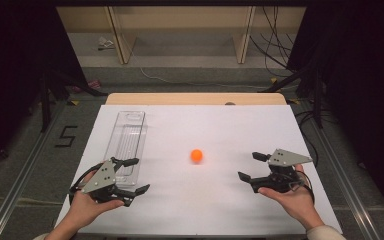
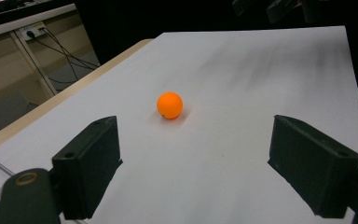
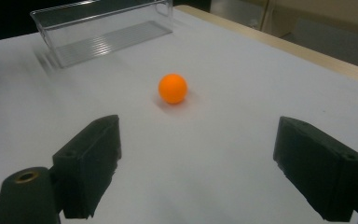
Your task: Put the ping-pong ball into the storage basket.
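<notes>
Left gripper: the left gripper [image 1: 136, 175] is held low over the near left part of the table, jaws spread wide, nothing between them.
Right gripper: the right gripper [image 1: 252, 166] sits at the near right, jaws likewise apart and released, holding nothing.
Ball: 1 orange ball [image 1: 196, 155] rests on the sheet between the 2 grippers, ahead of both and well apart from each; in the left gripper view the ball [image 2: 169, 105] lies ahead of the open jaws, a little toward the left one, and in the right gripper view [image 3: 173, 88] the same.
Tray: a clear plastic tray [image 1: 125, 140] lies lengthwise just ahead of the left gripper, its near end beside that gripper's jaws; from the right gripper it sits beyond the ball [image 3: 103, 29].
Surface: a white sheet [image 1: 220, 200] covers the table, with a wooden edge [image 1: 195, 98] showing at the far side.
Room: grey floor beyond, light wooden shelving [image 1: 180, 30] at the back, cables [image 1: 272, 45] trailing down on the right, dark drapes on both sides, and a 5 [image 1: 66, 136] marked on the floor left of the table.
</notes>
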`<action>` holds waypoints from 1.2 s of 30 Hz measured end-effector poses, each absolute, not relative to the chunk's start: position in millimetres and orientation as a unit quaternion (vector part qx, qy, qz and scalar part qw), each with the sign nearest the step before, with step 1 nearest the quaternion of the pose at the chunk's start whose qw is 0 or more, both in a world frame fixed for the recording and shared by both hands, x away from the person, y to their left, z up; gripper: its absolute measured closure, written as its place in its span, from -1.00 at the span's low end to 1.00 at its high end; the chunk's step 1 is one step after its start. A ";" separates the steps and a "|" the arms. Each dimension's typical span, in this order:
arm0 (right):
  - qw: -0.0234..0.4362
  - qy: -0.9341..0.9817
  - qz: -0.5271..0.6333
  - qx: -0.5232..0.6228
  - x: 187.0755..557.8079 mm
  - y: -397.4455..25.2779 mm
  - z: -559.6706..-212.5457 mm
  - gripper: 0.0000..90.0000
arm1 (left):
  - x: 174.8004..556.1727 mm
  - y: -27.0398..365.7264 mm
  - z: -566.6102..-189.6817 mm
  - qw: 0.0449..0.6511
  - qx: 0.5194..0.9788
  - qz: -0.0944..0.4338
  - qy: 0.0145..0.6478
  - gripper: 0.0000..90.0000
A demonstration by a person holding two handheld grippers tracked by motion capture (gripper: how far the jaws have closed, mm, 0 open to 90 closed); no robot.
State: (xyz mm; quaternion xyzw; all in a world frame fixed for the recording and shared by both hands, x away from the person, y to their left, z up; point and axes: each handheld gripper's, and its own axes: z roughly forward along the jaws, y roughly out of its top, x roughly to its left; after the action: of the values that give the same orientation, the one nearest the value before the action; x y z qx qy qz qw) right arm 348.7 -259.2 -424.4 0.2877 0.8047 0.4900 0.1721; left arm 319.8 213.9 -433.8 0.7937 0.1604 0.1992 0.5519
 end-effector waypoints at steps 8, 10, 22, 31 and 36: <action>0.163 0.813 0.488 0.271 367.0 -230.2 -426.7 -0.64 | 319.5 213.9 -433.5 0.553 0.794 0.199 0.158 -0.64; 0.162 0.814 0.488 0.270 368.6 -228.0 -426.8 -0.64 | 319.3 213.7 -433.3 0.553 0.793 0.199 0.158 -0.64; 0.150 0.822 0.484 0.259 386.2 -203.0 -431.9 -0.64 | 319.3 213.7 -433.3 0.553 0.794 0.199 0.158 -0.64; 0.145 0.829 0.476 0.257 401.0 -186.6 -438.1 -0.64 | 319.1 213.5 -433.3 0.554 0.793 0.198 0.158 -0.64; 0.143 0.831 0.473 0.256 410.4 -176.4 -441.2 -0.64 | 319.3 213.7 -433.3 0.554 0.793 0.198 0.157 -0.64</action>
State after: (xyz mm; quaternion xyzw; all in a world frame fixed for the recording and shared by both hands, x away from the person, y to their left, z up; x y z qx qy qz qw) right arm 410.4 -176.4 -441.2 0.2563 0.8311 0.4725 0.1425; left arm 319.3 213.7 -433.3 0.7930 0.1574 0.1981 0.5543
